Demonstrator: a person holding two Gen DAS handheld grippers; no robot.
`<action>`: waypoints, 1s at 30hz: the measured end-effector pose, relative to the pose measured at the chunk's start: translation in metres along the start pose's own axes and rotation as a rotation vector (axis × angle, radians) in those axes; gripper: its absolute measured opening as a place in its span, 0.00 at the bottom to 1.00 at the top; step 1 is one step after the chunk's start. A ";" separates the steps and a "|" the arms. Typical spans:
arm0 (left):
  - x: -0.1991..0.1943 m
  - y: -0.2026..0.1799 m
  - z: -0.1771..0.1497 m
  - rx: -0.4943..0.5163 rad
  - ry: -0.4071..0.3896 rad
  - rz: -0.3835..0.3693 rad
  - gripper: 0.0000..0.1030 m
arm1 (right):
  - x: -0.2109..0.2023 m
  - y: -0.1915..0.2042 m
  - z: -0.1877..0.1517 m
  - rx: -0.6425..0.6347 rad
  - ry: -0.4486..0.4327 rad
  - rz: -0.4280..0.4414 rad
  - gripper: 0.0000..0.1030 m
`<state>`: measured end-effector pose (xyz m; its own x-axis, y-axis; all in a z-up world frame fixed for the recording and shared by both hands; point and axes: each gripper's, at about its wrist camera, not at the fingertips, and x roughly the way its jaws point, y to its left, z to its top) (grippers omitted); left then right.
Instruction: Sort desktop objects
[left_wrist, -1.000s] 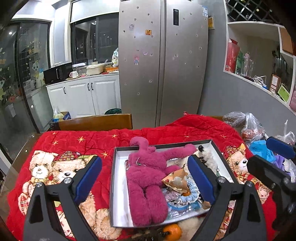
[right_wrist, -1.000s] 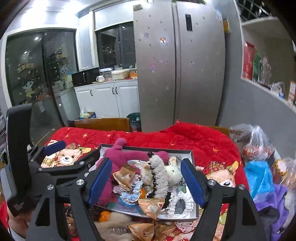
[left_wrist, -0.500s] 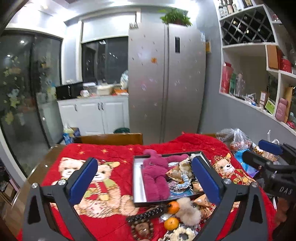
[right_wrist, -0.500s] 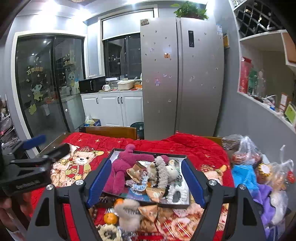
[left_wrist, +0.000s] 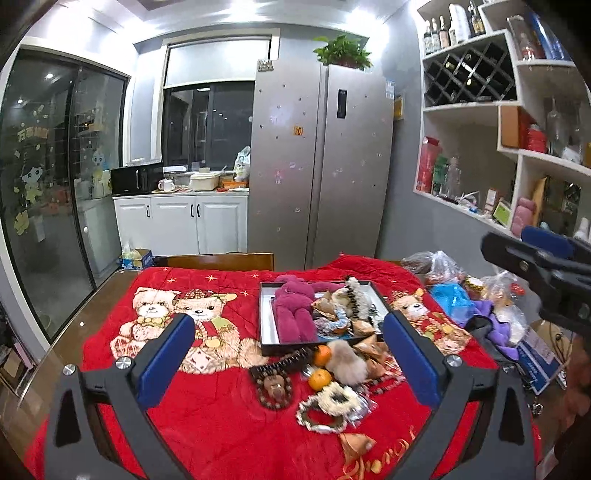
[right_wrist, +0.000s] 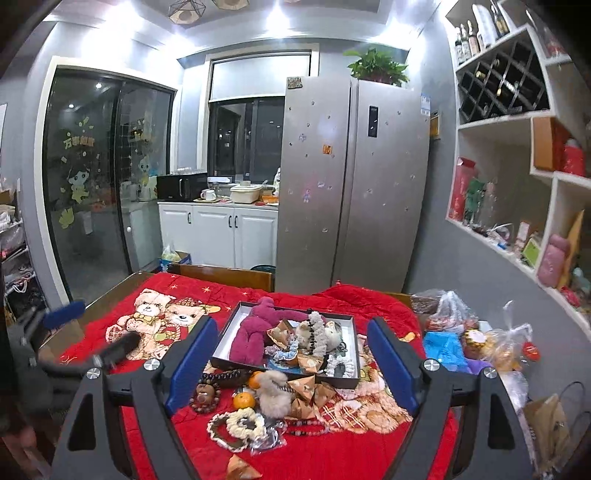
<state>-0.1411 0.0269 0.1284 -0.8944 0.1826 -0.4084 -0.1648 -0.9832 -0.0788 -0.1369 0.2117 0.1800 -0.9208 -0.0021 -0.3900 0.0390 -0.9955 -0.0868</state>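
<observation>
One box on the red-blanketed bench, holding one magenta plush and assorted trinkets, count unclear. In front of it: two oranges, one fluffy pompom, one bead bracelet. Left gripper fingers released, empty; right gripper fingers opening, empty.

Quilted cloth blanket, fluffy plush toy, brushed-metal fridge

Both grippers pulled back and up from the box: a second ago it filled the views, now it sits small and far beyond the fingers. Loose oranges, bead bracelet, scrunchie newly in view. Left gripper opened wider; right gripper jaws opening, nothing between them.
</observation>
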 end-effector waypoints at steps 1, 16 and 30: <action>-0.009 -0.001 -0.005 -0.009 -0.007 -0.003 1.00 | -0.007 0.005 0.001 -0.008 -0.004 -0.022 0.84; -0.095 -0.007 -0.130 -0.066 0.040 0.040 1.00 | -0.094 0.011 -0.152 0.154 0.071 -0.098 0.85; -0.120 0.013 -0.146 -0.057 0.076 0.100 1.00 | -0.094 0.005 -0.176 0.173 0.103 -0.130 0.89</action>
<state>0.0245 -0.0068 0.0437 -0.8706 0.0854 -0.4844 -0.0506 -0.9951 -0.0845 0.0178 0.2234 0.0551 -0.8688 0.1284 -0.4783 -0.1530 -0.9881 0.0127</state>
